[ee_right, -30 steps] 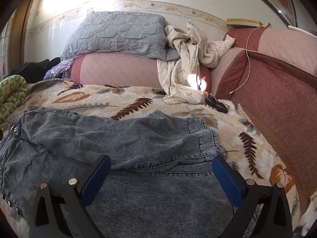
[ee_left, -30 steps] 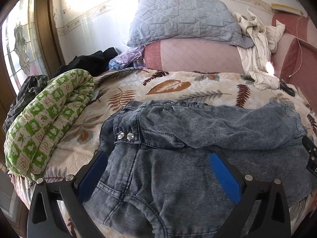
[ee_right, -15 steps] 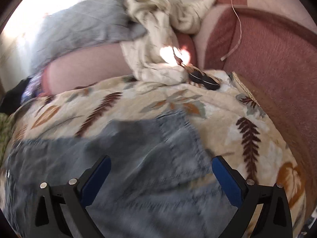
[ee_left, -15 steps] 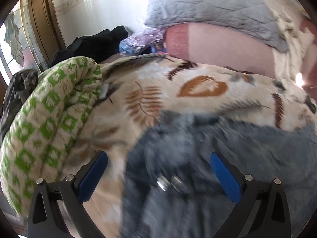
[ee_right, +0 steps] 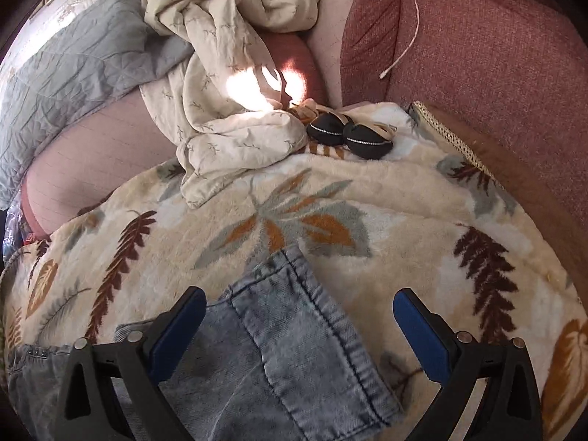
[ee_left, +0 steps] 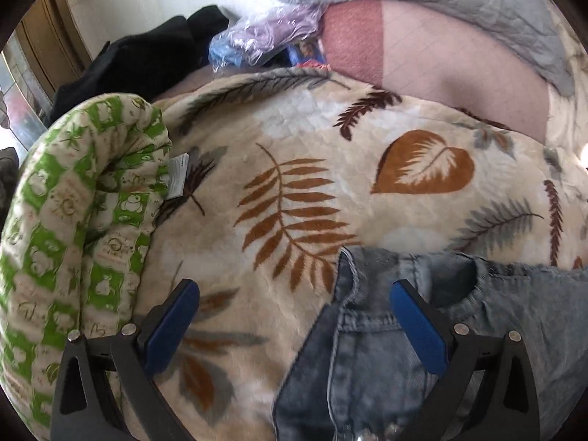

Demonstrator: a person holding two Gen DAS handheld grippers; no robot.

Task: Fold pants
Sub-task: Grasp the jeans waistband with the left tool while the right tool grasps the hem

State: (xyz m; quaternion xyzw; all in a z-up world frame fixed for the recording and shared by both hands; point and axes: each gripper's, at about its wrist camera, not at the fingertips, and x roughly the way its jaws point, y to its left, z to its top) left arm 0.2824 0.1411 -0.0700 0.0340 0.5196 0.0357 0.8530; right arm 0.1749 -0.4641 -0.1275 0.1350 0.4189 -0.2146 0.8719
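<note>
Both grippers have been carried forward over the far edge of the faded denim pants [ee_left: 459, 349] — left gripper [ee_left: 294, 323] and right gripper [ee_right: 299, 330] held low, jaws spread wide, nothing gripped.

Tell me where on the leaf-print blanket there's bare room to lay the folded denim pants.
Free patch: the leaf-print plush blanket between the faded blue denim pants and the pink padded backrest, bordered by the rolled green-and-white quilt. Also open blanket beyond the pant cuff toward the red sofa arm. Crowded: the crumpled cream sheet and black shoes at the back corner.
</note>
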